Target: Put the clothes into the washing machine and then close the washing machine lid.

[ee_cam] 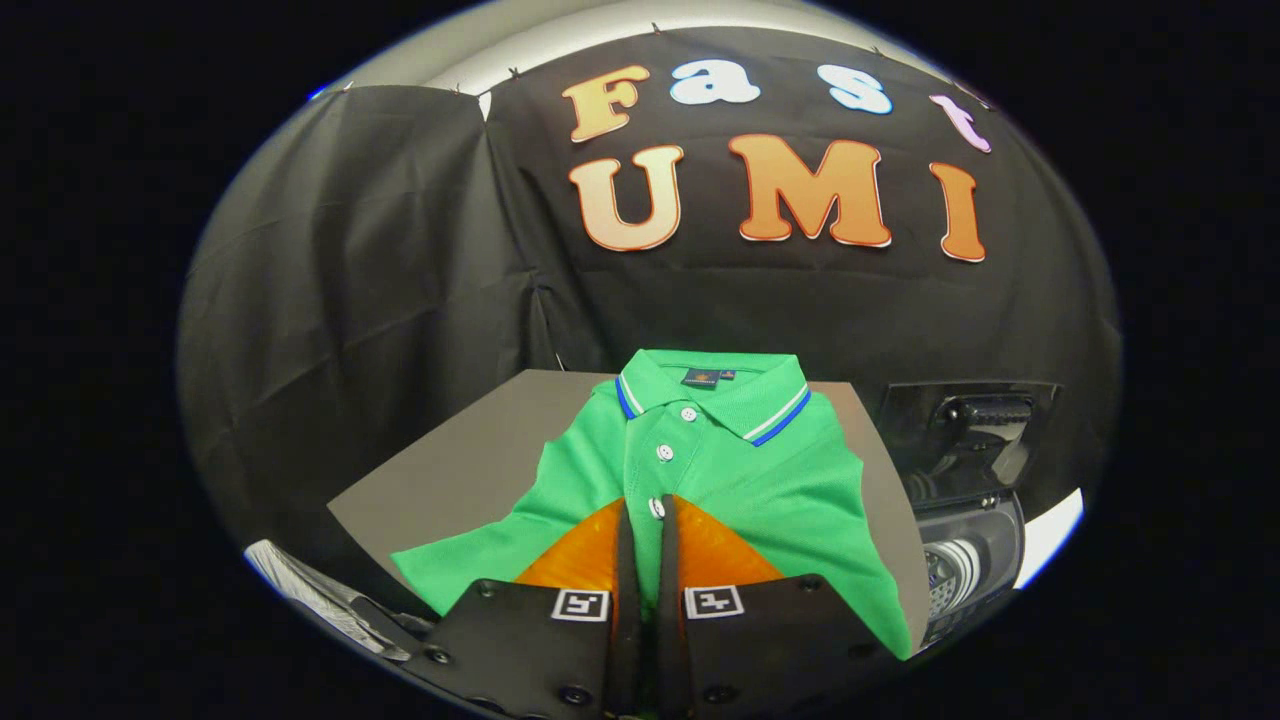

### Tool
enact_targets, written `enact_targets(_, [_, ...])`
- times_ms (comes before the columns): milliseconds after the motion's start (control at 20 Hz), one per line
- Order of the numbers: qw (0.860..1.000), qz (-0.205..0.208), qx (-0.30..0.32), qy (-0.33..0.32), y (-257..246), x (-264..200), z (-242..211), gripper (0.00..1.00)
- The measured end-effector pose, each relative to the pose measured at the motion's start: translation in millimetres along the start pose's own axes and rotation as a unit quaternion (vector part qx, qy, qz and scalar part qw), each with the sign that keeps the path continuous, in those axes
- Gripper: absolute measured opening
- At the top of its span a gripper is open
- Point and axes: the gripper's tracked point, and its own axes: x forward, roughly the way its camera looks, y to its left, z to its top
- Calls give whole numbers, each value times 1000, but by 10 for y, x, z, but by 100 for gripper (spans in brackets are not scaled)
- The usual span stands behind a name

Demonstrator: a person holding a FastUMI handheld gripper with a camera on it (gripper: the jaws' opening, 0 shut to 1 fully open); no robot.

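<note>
A folded green polo shirt point(760, 490) with a blue-and-white striped collar lies on a grey table point(470, 470). My gripper point(645, 505) is down on the shirt's button placket, below the collar. Its fingers stand almost together with a thin strip of green fabric pinched between them, a white button just at the tips. To the right of the table stands the washing machine point(965, 560), with its dark lid point(970, 425) raised and the drum opening showing below it.
Black cloth walls close the booth behind and to the left of the table. The table's right edge lies close to the washing machine. A pale striped object point(300, 585) shows low down beside the table's left corner.
</note>
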Motion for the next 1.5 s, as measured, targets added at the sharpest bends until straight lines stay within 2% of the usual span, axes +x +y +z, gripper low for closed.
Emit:
enact_targets(150, [997,2,-9,-72,11,-223,357,14])
enact_targets(400, [985,3,-14,-174,-71,-702,1161,14])
enact_targets(600, [977,2,0,-215,-398,-972,1674,13])
enact_targets(800, [971,3,-2,-240,-1007,-1249,1981,13])
enact_targets(1250, [967,-6,0,-254,-2699,-1586,2146,13])
enact_targets(1500, [972,-10,-8,-235,-3316,-1507,1979,13])
